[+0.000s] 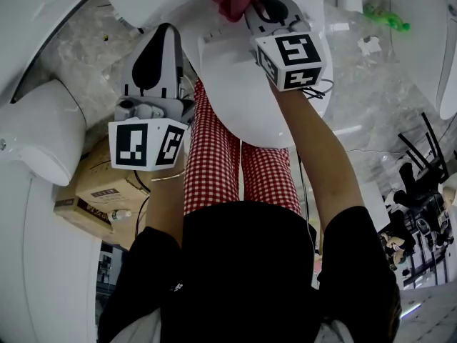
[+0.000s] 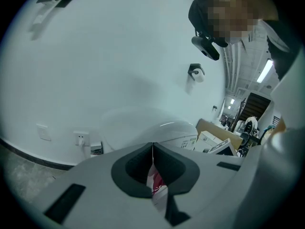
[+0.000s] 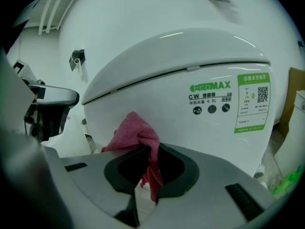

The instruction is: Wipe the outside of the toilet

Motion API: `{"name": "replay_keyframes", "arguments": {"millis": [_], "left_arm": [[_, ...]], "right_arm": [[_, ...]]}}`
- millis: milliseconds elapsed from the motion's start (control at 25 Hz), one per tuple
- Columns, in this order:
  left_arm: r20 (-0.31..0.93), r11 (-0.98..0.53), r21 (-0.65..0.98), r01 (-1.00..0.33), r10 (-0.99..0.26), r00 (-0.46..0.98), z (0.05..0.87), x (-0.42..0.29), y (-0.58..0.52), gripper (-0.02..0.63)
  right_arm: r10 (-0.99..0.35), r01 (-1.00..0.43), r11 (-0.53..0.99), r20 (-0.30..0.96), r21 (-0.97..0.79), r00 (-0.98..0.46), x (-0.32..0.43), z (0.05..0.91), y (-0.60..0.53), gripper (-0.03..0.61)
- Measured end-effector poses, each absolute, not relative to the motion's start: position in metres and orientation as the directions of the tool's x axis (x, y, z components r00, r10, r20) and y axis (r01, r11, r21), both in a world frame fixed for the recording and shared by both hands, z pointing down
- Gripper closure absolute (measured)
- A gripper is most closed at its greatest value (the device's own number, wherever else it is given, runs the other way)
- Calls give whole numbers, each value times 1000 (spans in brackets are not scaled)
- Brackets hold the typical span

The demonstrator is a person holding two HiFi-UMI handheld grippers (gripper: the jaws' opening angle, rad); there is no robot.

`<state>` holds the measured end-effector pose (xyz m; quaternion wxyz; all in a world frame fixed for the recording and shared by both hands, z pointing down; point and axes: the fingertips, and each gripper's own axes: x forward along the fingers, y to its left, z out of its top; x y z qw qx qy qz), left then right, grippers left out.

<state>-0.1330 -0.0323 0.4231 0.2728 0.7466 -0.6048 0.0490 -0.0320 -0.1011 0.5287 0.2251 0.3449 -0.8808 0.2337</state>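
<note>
Toilet (image 1: 235, 84) stands straight ahead of the person with its lid (image 3: 181, 51) shut, and its white shell fills the right gripper view. The right gripper (image 1: 250, 9) is at the toilet's far end, its jaws pinching a fold of a pink cloth (image 3: 138, 135). The cloth bunches up and appears to lie against the shell just below the lid seam. The left gripper (image 1: 163, 34) hangs off the toilet's left side, apart from it, its jaws pressed together on nothing.

The wiping of the outer shell looks to be in hand, with most of the surface probably left. The next move calls for pressing the bunched cloth flat on the shell and drawing it along under the seam toward the green label (image 3: 250, 101), pinching firmly since only a fold is caught.
</note>
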Motion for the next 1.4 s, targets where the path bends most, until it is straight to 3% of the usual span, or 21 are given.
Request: {"name": "replay_keyframes", "arguments": {"millis": [1400], "left_arm": [[400, -164, 338, -927, -866, 299, 418, -108, -46, 603]], "right_arm": [[-663, -890, 422, 610, -176, -435, 96, 540, -154, 517]]}}
